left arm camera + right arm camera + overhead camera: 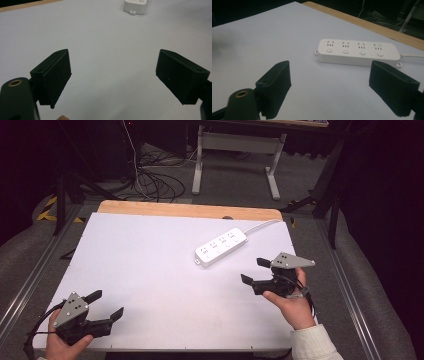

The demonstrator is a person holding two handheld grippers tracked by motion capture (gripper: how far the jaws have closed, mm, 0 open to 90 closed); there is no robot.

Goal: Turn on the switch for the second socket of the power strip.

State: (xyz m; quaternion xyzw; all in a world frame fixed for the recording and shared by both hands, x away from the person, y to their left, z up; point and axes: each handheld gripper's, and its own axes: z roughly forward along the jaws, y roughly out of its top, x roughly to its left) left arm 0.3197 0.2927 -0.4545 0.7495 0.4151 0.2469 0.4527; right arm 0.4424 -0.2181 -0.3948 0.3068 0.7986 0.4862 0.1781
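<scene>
A white power strip (pixel 221 246) with several sockets and round buttons lies on the white table top, right of the middle, its white cord running off to the back right. In the right gripper view the power strip (pixel 358 52) sits a short way beyond the jaws. My right gripper (pixel 254 271) is held just in front of it, open, nothing between its jaws. My left gripper (pixel 105 304) hovers at the front left corner, open and holding nothing. One end of the power strip (pixel 135 5) shows at the top of the left gripper view.
The table top (pixel 150 270) is a white sheet with a wooden strip (pixel 190 210) along its far edge. Beyond it stand a desk frame (pixel 235 155) and a tangle of cables (pixel 155 182) on the floor. Metal rails run along both sides.
</scene>
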